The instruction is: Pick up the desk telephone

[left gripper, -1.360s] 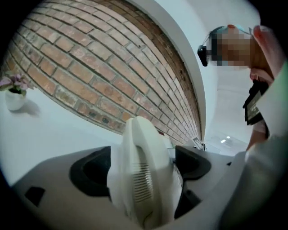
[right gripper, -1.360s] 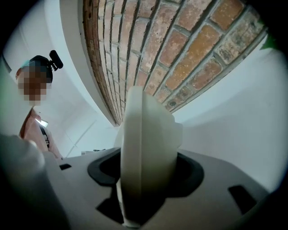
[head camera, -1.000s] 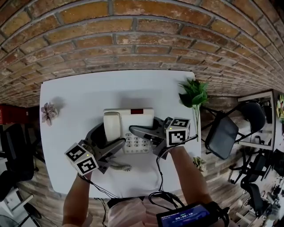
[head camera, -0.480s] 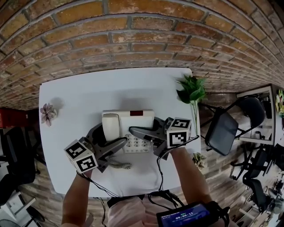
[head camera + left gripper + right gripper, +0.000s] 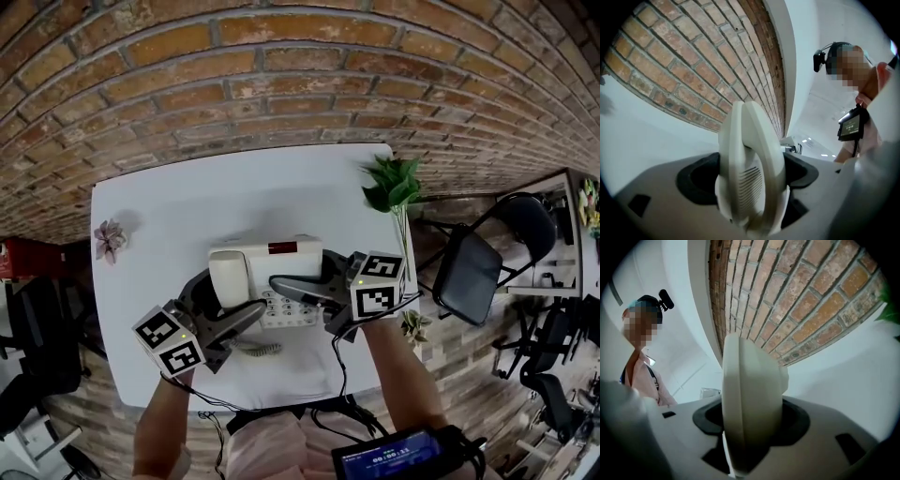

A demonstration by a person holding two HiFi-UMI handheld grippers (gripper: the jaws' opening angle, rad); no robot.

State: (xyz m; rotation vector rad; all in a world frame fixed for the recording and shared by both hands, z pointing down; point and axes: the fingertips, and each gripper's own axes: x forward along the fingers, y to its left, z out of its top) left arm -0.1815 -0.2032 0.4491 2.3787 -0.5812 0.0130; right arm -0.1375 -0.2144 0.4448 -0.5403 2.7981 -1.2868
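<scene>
Desk telephone [image 5: 281,255] is at the white table's [image 5: 178,202] middle. Left gripper [image 5: 228,296] clamps its handset end; right gripper [image 5: 306,278] clamps its opposite side.

One cream plastic desk telephone [image 5: 281,261] and one white rectangular table [image 5: 159,197] were counted. Two grey hand-held grippers were counted: the left gripper [image 5: 234,292] and the right gripper [image 5: 302,270]. One green leafy plant [image 5: 392,183], one small pink flower [image 5: 110,239] and one black folding chair [image 5: 469,277] were also seen.

Office-type rm: desk phone [image 5: 267,267] on white table [image 5: 187,197], brick wall [image 5: 281,84], black chair [image 5: 469,277], plant [image 5: 392,187].
</scene>
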